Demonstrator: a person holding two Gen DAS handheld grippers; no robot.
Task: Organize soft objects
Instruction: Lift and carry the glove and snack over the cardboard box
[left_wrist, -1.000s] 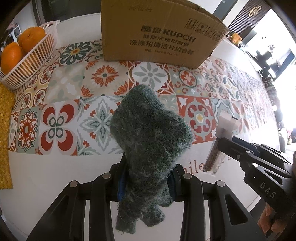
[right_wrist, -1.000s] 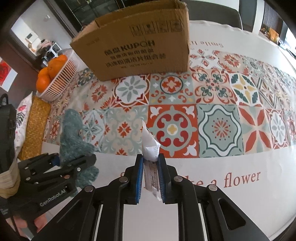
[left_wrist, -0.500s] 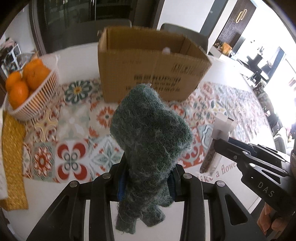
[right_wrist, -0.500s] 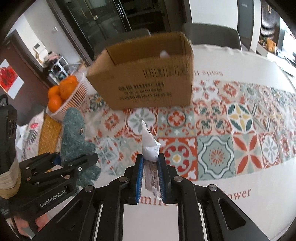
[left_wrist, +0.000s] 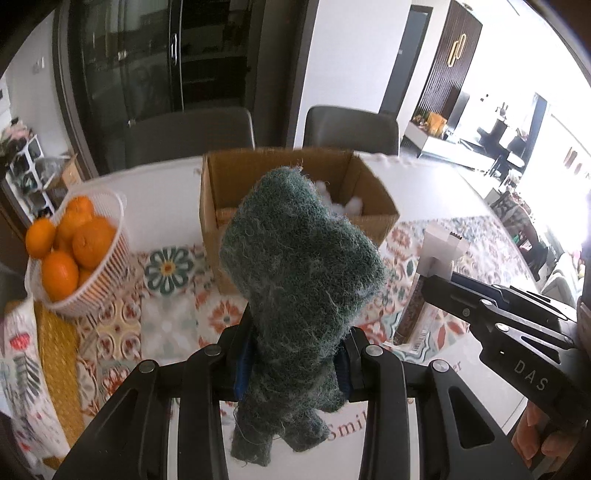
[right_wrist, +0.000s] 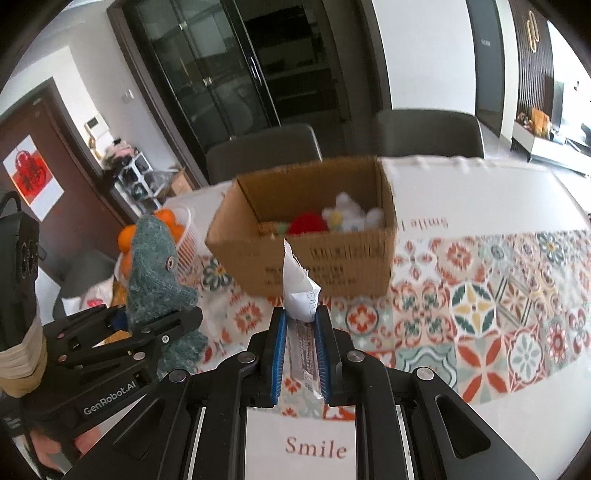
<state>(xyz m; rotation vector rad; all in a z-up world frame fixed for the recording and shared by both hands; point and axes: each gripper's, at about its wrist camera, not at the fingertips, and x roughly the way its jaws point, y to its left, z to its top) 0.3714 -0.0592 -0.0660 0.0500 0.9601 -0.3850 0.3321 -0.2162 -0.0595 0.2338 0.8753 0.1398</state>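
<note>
Two tongs loaded: left tongs (left_wrist: 291, 363) clamp fuzzy teal plush dinosaur (left_wrist: 299, 266), right tongs (right_wrist: 300, 334) pinch crinkly white sachet (right_wrist: 301, 291), both raised, probably to clear open cardboard box (right_wrist: 314, 236) rim mid-worktop.

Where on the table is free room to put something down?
Free: the tiled cloth right of the cardboard box, and the white strip behind it. Crowded: the left side, between the box and the orange basket.

Two grey chairs (right_wrist: 426, 133) stood behind the tabletop (right_wrist: 480, 192), before a dark glass-fronted cabinet (right_wrist: 229, 74) and white wall (right_wrist: 424, 55); daylight entered at right, a brown door (right_wrist: 33, 147) at left.
</note>
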